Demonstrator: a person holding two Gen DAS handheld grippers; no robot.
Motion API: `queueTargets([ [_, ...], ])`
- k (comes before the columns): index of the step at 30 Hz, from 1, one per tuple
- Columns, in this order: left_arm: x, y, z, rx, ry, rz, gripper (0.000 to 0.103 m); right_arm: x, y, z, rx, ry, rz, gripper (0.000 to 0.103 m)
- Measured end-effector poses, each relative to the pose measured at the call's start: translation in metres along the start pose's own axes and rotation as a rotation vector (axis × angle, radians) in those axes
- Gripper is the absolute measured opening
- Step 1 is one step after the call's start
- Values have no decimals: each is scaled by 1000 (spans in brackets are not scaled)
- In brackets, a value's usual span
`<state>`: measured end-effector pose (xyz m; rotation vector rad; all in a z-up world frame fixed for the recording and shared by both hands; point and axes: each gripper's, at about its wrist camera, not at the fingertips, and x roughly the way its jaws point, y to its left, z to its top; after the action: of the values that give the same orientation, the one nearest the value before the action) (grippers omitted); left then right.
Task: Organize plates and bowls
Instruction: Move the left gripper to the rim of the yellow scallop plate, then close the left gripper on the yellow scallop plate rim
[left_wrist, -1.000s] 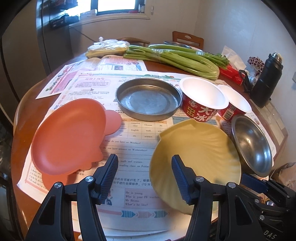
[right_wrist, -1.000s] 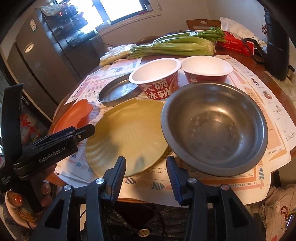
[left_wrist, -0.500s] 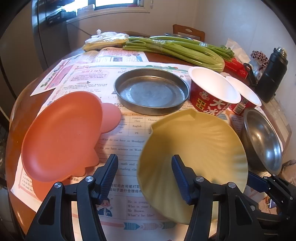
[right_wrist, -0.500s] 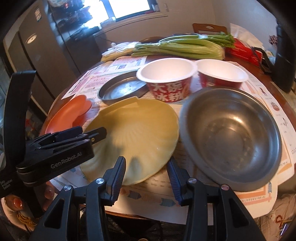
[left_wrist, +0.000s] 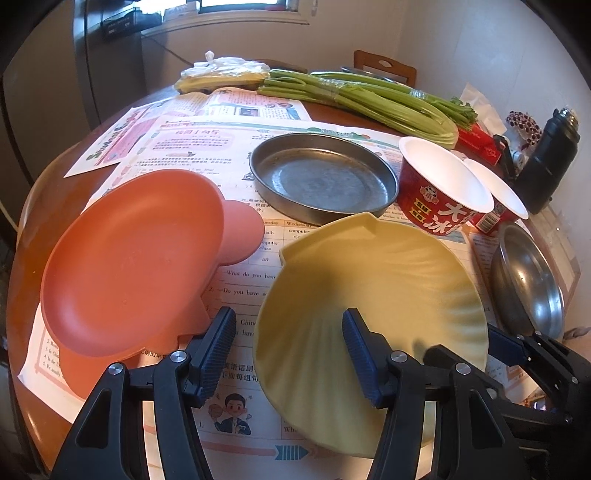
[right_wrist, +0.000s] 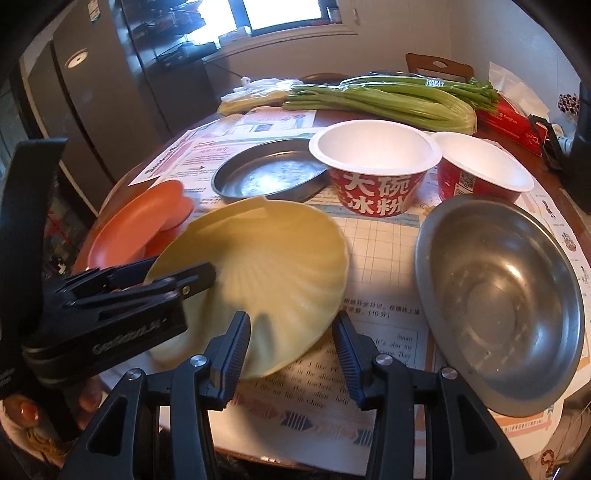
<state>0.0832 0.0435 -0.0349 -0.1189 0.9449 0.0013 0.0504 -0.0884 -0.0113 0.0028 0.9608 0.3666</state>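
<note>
Evidently light, stiff and slick, the pale yellow scallop-shaped plastic plate (right_wrist: 266, 266) wants a rim hold: right gripper (right_wrist: 290, 347) jaws pinch its six o'clock edge, left gripper (left_wrist: 288, 354) jaws straddle nine, spread.

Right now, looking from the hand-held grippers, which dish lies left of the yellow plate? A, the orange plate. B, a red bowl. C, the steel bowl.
A: the orange plate lies left of the yellow plate, while the steel bowl and the red bowls are on its right side.
</note>
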Motion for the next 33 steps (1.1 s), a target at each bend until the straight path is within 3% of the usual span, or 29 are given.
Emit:
queueTargets([
  [5, 0, 4, 0, -17, -16, -18, 61, 9, 5, 4, -26, -5, -15, 46],
  [8, -1, 1, 0, -9, -26, -31, 54, 12, 8, 5, -52, -20, -13, 46],
  [33, -39, -14, -4, 7, -72, -41, 54, -24, 10, -1, -89, -78, 15, 48],
])
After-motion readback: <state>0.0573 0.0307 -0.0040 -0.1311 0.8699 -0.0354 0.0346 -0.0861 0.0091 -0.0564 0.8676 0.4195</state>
